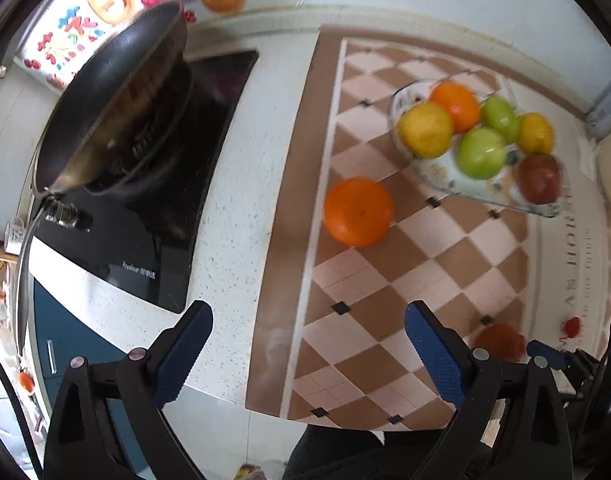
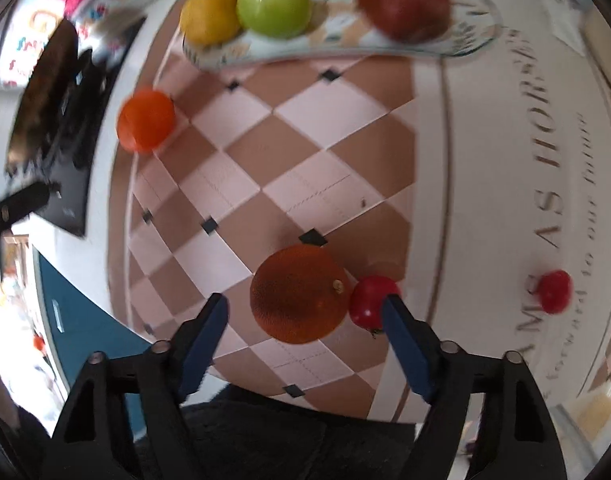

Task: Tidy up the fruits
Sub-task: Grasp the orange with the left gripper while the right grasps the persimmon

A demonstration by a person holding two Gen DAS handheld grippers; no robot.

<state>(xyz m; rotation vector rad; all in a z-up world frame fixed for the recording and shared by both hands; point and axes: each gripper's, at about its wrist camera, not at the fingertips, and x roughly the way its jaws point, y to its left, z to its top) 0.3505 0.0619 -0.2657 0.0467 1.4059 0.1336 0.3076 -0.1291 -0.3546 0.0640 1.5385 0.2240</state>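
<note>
A patterned plate (image 1: 437, 172) on the checkered mat holds several fruits: oranges, yellow lemons, green apples and a dark red apple (image 1: 539, 178). It also shows in the right wrist view (image 2: 345, 50). A loose orange (image 1: 358, 212) lies on the mat left of the plate, also in the right wrist view (image 2: 145, 119). My left gripper (image 1: 309, 350) is open and empty, above the mat's near left edge. My right gripper (image 2: 305, 320) is open around a dark orange (image 2: 299, 294), with a small red tomato (image 2: 371, 306) beside its right finger. Another small red tomato (image 2: 553, 291) lies to the right.
A black pan (image 1: 113, 104) sits on an induction cooker (image 1: 153, 240) at the left on the white counter (image 1: 233, 240). The counter's front edge is close below both grippers. The checkered mat (image 1: 405, 280) has a lettered border at the right.
</note>
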